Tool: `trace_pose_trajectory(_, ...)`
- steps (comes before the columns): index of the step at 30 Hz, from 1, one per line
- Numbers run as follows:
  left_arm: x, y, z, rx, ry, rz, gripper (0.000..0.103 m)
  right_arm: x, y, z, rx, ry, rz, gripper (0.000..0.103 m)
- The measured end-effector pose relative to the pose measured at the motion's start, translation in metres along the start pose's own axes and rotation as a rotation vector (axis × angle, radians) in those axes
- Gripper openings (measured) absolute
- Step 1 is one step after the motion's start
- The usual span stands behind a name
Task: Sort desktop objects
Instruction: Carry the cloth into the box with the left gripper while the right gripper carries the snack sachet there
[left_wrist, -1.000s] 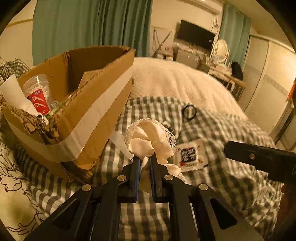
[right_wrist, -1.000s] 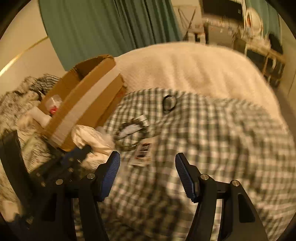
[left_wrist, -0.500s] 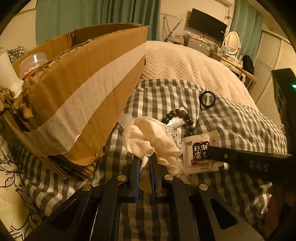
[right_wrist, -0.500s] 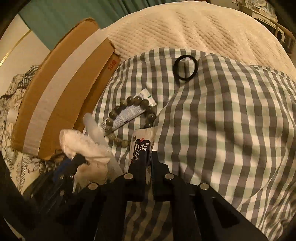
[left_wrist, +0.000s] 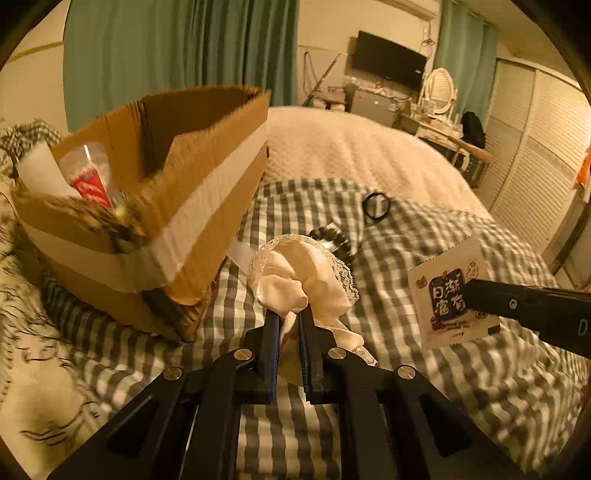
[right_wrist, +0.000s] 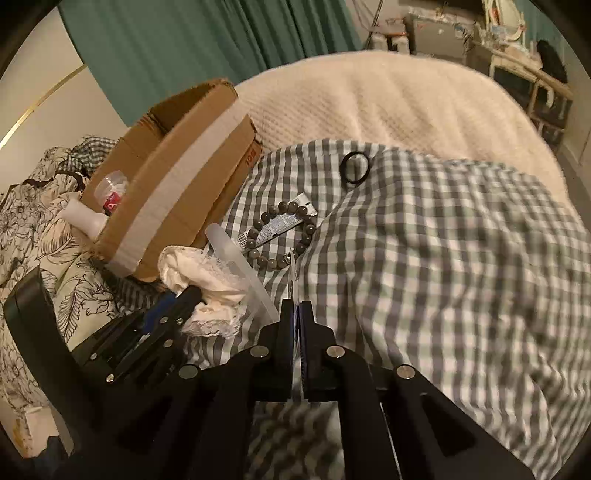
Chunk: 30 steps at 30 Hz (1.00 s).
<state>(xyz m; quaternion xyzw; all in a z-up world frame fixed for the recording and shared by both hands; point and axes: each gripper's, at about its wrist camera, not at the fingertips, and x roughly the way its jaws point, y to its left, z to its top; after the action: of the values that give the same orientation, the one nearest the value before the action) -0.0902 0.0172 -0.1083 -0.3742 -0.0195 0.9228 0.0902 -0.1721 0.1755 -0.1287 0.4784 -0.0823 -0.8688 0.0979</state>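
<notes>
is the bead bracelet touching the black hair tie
Apart. The right wrist view shows the bead bracelet lying over a small tube, and the black hair tie further up the checked cloth, with bare cloth between them.

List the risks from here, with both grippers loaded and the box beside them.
1. The right gripper pinches the sachet only at its edge, so it may slip out.
2. The lace cloth spills loosely past the left gripper and could snag on the box and its ragged rim.
3. The dangling cloth may drag the bracelet lying close behind it.
</notes>
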Motion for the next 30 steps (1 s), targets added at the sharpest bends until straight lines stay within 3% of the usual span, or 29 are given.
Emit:
trace_pose_trajectory(7, -0.070, 0.034, 0.034, -0.095, -0.160, -0.057, 0.010, -0.059, 0.023, -0.005, -0.065, -0.133, -0.026, 0.002)
trace_pose_trajectory(12, -0.102, 0.065, 0.079, -0.134, -0.271, -0.047, 0.010, -0.096, 0.042, 0.022, -0.088, -0.235, 0.024, 0.002)
trace_pose_trajectory(17, -0.108, 0.086, 0.134, -0.039, -0.373, 0.037, 0.010, -0.114, 0.083, 0.069, -0.181, -0.316, 0.083, 0.002)
trace_pose_trajectory(21, -0.083, 0.112, 0.149, -0.058, -0.377, 0.036, 0.010, -0.098, 0.119, 0.100, -0.232, -0.345, 0.152, 0.002)
trace_pose_trajectory(23, -0.055, 0.127, 0.144, -0.051, -0.349, 0.073, 0.010, -0.077, 0.134, 0.106, -0.246, -0.343, 0.166, 0.002)
trace_pose_trajectory(27, -0.010, 0.154, 0.140, -0.095, -0.229, 0.054, 0.010, -0.018, 0.155, 0.114, -0.299, -0.276, 0.160, 0.002)
trace_pose_trajectory(30, 0.000, 0.161, 0.146, -0.090, -0.225, 0.078, 0.010, 0.016, 0.166, 0.125, -0.330, -0.235, 0.140, 0.002)
